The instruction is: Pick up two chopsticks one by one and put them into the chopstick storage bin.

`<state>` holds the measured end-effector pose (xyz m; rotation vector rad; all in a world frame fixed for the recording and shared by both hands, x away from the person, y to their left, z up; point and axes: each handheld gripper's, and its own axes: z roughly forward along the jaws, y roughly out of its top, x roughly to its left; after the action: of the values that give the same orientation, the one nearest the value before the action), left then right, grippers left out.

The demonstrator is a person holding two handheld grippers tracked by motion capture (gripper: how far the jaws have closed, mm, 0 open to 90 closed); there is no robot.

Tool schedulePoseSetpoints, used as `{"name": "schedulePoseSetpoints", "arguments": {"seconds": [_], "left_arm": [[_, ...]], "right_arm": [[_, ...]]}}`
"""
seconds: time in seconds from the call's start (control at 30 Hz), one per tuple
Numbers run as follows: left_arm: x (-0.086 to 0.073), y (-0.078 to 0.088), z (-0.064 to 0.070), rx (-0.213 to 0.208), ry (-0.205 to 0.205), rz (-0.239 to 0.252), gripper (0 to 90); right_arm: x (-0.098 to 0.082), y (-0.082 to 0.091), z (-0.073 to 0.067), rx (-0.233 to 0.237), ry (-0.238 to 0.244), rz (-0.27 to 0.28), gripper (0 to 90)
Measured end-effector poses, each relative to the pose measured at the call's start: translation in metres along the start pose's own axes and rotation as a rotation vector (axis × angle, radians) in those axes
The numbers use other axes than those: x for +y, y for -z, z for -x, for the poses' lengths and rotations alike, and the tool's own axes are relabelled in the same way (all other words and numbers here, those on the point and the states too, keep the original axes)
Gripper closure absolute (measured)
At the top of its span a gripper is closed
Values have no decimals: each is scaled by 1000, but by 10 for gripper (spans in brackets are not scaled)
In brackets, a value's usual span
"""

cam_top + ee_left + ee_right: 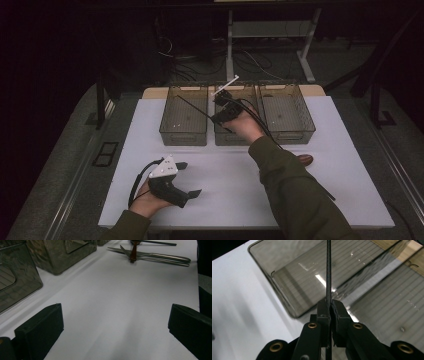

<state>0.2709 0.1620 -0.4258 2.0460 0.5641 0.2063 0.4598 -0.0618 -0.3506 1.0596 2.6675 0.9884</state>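
White table (210,200): three smoky clear bins sit side by side along its far edge, left bin (183,116), middle bin (235,131), right bin (287,113). Steel cutlery (160,258) and a brown-handled utensil (305,160) lie flat toward the right edge, just in front of the right bin.

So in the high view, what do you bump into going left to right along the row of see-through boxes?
Left bin → thin dark rod held by the right gripper, over the middle bin → right bin.
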Motion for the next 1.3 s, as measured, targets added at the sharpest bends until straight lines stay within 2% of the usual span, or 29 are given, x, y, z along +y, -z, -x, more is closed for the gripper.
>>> {"name": "schedulePoseSetpoints", "arguments": {"seconds": [0.43,0.8,1.0,1.2,1.3], "left_arm": [[1,0,0,-7,1,10,0],[1,1,1,-11,-2,8,0],[1,0,0,-11,-8,6,0],[1,0,1,-9,-4,2,0],[1,0,1,-10,-5,2,0]], "right_arm": [[29,-33,-3,-38,-36,-41,842],[39,-42,-5,-49,-47,-40,836],[39,-37,-4,-39,-59,0,652],[37,-24,-3,-7,-47,33,540],[32,-14,-3,30,-39,71,491]]}}
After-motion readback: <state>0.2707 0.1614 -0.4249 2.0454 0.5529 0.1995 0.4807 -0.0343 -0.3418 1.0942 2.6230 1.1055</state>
